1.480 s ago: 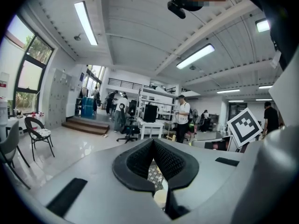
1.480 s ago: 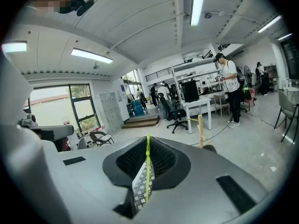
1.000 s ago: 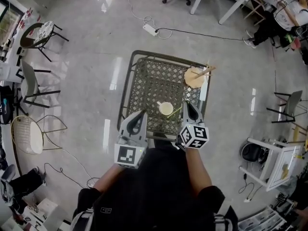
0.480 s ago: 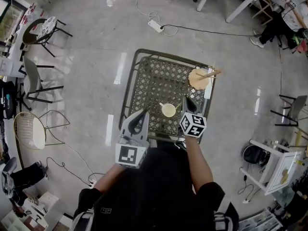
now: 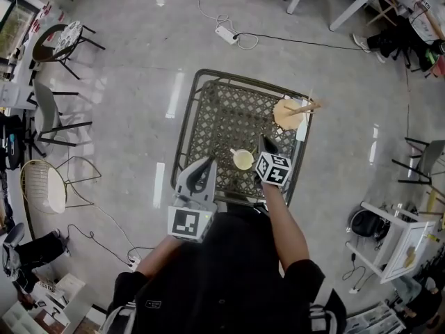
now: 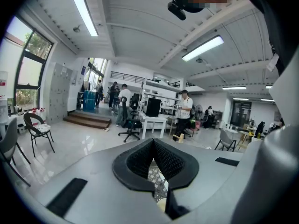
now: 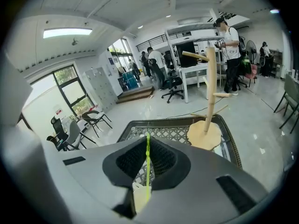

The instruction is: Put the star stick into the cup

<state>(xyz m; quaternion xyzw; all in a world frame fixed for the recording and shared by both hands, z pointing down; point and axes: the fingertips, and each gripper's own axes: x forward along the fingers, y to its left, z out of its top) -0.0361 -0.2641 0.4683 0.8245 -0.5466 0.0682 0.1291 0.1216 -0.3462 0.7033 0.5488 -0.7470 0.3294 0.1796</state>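
A thin yellow-green star stick stands upright between the pads of my right gripper, which is shut on it. Its lower end runs down across the cream cup; whether it is inside the cup I cannot tell. In the head view the cup sits near the front of the lattice table, with the right gripper just right of it. I cannot make out the stick there. My left gripper hovers at the table's front left, shut on nothing. The left gripper view shows its pads meeting, with a sliver of the cup below.
A wooden peg stand rises at the table's far right corner. Chairs stand on the floor to the left. A power strip with cables lies beyond the table. White desks and people fill the room behind.
My right gripper has moved forward over the table with the stick, closer beside the cup. The left gripper has stayed where it was.
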